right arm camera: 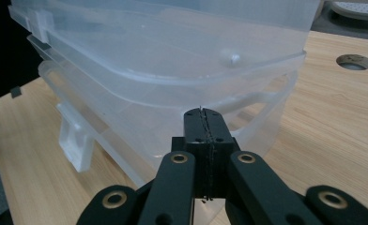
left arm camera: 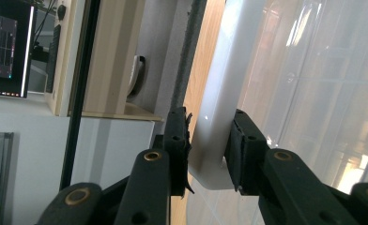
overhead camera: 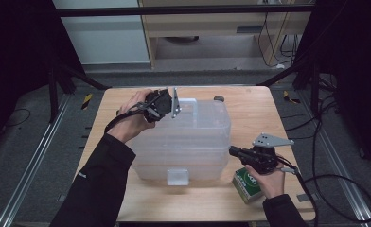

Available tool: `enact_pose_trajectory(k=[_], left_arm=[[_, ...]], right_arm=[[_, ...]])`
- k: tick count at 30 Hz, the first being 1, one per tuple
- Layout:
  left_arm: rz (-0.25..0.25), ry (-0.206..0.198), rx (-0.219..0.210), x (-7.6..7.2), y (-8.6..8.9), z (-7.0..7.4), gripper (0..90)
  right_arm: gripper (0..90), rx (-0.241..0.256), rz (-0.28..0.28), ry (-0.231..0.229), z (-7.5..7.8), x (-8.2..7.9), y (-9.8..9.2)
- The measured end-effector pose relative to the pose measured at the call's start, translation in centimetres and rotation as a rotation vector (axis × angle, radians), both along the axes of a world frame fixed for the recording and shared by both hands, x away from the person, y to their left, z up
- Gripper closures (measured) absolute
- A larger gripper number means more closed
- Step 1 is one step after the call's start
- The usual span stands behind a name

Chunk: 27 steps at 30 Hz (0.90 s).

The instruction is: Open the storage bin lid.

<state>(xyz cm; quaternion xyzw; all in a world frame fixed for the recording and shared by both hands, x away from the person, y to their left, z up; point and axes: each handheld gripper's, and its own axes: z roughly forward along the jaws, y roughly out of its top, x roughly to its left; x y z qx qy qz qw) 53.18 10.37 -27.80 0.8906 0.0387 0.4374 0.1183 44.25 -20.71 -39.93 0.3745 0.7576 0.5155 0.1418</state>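
A clear plastic storage box [overhead camera: 183, 142] with its lid [right arm camera: 172, 47] on stands in the middle of the wooden table [overhead camera: 250, 109]. At the box's far edge my left gripper [overhead camera: 170, 107] is shut on the lid's white latch [left arm camera: 219, 93], with one pad on each side of it. My right gripper [overhead camera: 233, 151] is shut with nothing between its jaws. Its tip [right arm camera: 203, 113] sits right at the box's near right corner, just under the lid's rim. Another white latch [overhead camera: 178, 176] hangs down on the box's near side.
A small green carton [overhead camera: 247, 184] lies on the table under my right hand, near the front edge. A round hole [overhead camera: 218, 98] sits in the tabletop behind the box. Black frame legs and cables surround the table.
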Motion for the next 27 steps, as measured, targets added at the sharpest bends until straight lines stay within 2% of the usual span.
enact_pose_trajectory(k=[7,9,14,22,27], left_arm=[[-0.007,0.001,0.001,-0.2,0.1,0.0,70.2],[-0.024,-0.011,-0.003,-0.2,0.1,-0.1,67.5],[-0.022,0.004,-0.035,-0.9,0.5,0.2,59.0],[-0.037,0.051,-0.136,-2.0,1.9,0.8,49.6],[-0.038,0.073,-0.246,-2.5,3.2,1.2,48.3]], right_arm=[[90.0,-0.015,0.004,-0.002,0.1,0.1,0.6],[90.0,-0.015,0.004,0.002,0.1,0.1,0.5],[90.0,-0.015,0.005,0.007,0.0,0.1,0.5],[90.0,-0.019,0.007,0.016,0.0,0.1,0.5],[90.0,-0.019,0.007,0.016,0.0,0.1,0.5]])
